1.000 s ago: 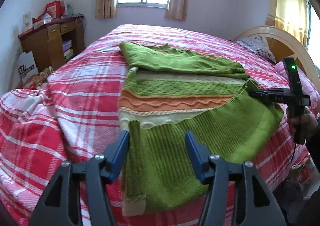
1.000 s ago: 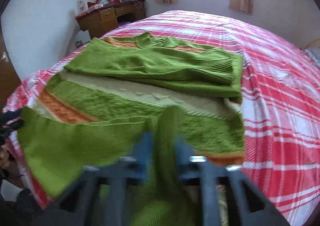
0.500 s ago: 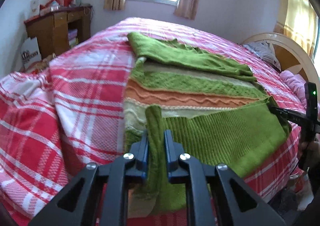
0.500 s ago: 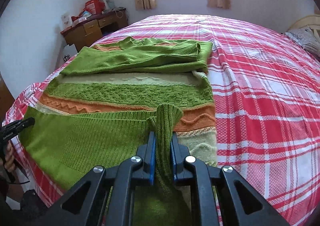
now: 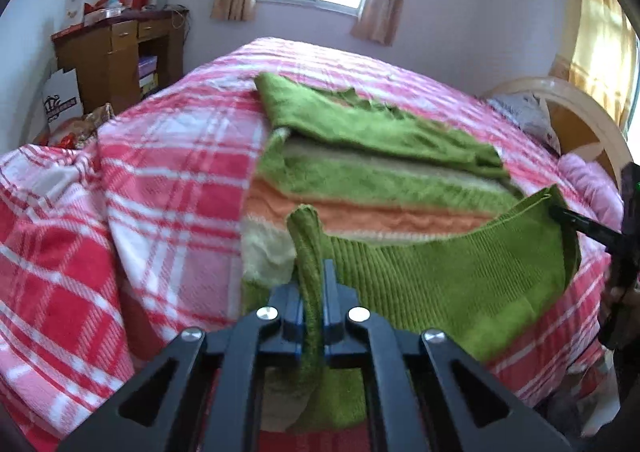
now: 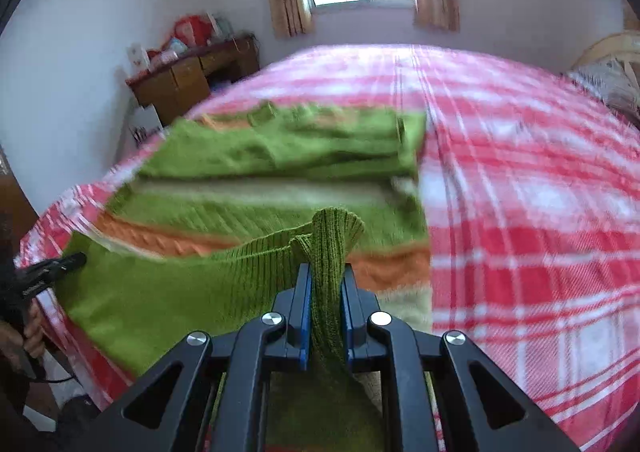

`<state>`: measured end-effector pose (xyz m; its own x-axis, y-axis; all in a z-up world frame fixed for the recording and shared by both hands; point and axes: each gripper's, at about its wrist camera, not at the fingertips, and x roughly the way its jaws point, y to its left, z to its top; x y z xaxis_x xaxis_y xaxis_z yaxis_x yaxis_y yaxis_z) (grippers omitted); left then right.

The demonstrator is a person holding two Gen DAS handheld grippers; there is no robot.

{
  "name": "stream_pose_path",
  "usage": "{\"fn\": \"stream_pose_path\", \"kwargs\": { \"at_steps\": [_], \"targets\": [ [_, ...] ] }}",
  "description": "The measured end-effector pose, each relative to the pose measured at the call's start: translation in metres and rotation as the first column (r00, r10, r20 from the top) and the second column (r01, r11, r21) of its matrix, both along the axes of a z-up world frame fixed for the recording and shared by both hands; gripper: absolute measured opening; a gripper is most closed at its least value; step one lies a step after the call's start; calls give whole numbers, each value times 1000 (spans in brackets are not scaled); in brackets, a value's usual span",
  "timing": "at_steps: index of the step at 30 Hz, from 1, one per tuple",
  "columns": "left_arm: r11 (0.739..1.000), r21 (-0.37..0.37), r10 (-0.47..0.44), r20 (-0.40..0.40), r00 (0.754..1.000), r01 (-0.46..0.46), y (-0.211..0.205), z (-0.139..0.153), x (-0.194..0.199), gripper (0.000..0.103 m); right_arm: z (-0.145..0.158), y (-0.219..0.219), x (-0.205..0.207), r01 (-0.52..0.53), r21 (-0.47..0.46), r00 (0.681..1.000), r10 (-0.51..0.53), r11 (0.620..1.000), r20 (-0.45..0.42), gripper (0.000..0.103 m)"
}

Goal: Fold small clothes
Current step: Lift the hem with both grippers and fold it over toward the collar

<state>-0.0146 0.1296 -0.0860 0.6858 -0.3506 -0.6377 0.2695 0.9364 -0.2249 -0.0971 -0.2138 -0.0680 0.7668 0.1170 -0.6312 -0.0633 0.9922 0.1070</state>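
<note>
On the near edge of the plaid bed (image 5: 168, 179) we have the left gripper (image 5: 311, 292) and right gripper (image 6: 326, 292) each clamped tight on a hem corner of the green sweater (image 5: 440, 280), lifting both so the hem likely folds evenly toward its collar.

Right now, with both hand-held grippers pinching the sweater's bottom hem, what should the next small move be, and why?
Probably carry the hem forward together toward the folded sleeves. The left hand-held gripper and right hand-held gripper each clamp a corner of the sweater, hem lifted off the bed.
</note>
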Motion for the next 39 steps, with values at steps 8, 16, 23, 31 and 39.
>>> {"fn": "stream_pose_path", "kwargs": {
  "at_steps": [8, 16, 23, 31, 39],
  "targets": [
    [998, -31, 60, 35, 998, -59, -3, 32, 41, 6, 40, 10, 19, 19, -85, 996, -11, 996, 91, 12],
    [995, -36, 94, 28, 995, -93, -15, 45, 93, 6, 55, 5, 52, 77, -97, 990, -65, 992, 123, 12],
    [992, -61, 111, -2, 994, -111, -23, 45, 131, 6, 56, -1, 88, 104, -112, 990, -92, 988, 107, 12],
    [991, -66, 113, -24, 993, -115, -34, 46, 189, 6, 52, -14, 149, 120, -104, 991, -113, 987, 73, 12],
    [988, -52, 145, -20, 989, -146, -48, 50, 250, 6, 49, -31, 221, 143, -92, 989, -139, 985, 52, 12]
  ]
}}
